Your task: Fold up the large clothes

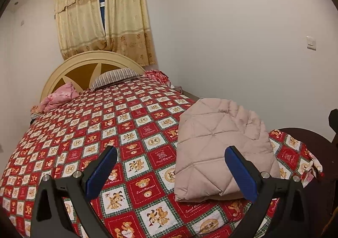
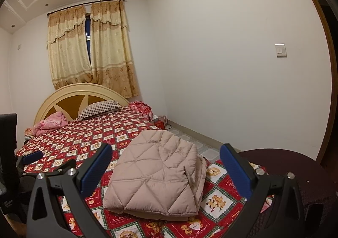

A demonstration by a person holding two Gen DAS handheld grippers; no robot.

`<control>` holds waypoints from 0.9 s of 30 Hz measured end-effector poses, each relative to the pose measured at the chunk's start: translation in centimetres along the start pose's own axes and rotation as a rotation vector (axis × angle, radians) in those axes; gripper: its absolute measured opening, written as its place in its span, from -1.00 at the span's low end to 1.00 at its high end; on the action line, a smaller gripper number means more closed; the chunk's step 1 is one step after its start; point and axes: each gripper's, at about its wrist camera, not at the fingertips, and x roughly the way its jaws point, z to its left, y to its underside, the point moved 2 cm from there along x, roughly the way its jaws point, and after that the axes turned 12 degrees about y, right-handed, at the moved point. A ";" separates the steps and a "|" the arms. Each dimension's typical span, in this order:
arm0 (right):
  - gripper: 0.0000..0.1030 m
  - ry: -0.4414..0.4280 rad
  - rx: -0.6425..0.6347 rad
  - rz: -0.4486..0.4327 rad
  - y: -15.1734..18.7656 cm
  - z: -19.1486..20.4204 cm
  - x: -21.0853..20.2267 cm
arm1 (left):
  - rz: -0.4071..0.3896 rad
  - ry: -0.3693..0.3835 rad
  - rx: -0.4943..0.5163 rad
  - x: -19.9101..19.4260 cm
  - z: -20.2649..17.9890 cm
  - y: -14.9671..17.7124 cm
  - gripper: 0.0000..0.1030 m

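A folded beige quilted jacket (image 2: 156, 174) lies in a compact bundle on the red teddy-bear bedspread (image 1: 88, 138), near the foot corner of the bed on the side closest to the white wall. The left tongs (image 1: 171, 171) hang above the bedspread with their blue pads spread wide, holding nothing. The right tongs (image 2: 165, 169) are likewise wide apart and empty, with the jacket seen between their fingers. A striped pillow (image 2: 99, 109) rests by the headboard (image 2: 69, 98).
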 end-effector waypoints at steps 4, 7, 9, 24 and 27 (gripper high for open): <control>1.00 0.000 -0.006 0.000 0.0 0.2 -0.1 | 0.012 0.010 0.003 0.3 -0.1 0.0 0.98; 1.00 -0.001 -0.006 0.003 0.0 0.3 -0.2 | 0.023 0.010 -0.005 0.5 0.0 0.1 0.98; 1.00 -0.001 -0.006 0.004 0.0 0.3 -0.1 | 0.020 0.009 -0.008 0.5 0.1 0.0 0.98; 1.00 -0.003 -0.007 0.016 0.3 0.5 0.0 | 0.001 0.081 -0.010 0.5 0.2 0.0 0.98; 1.00 -0.004 -0.003 0.022 0.3 0.5 0.1 | 0.004 0.075 -0.022 0.5 0.3 -0.1 0.98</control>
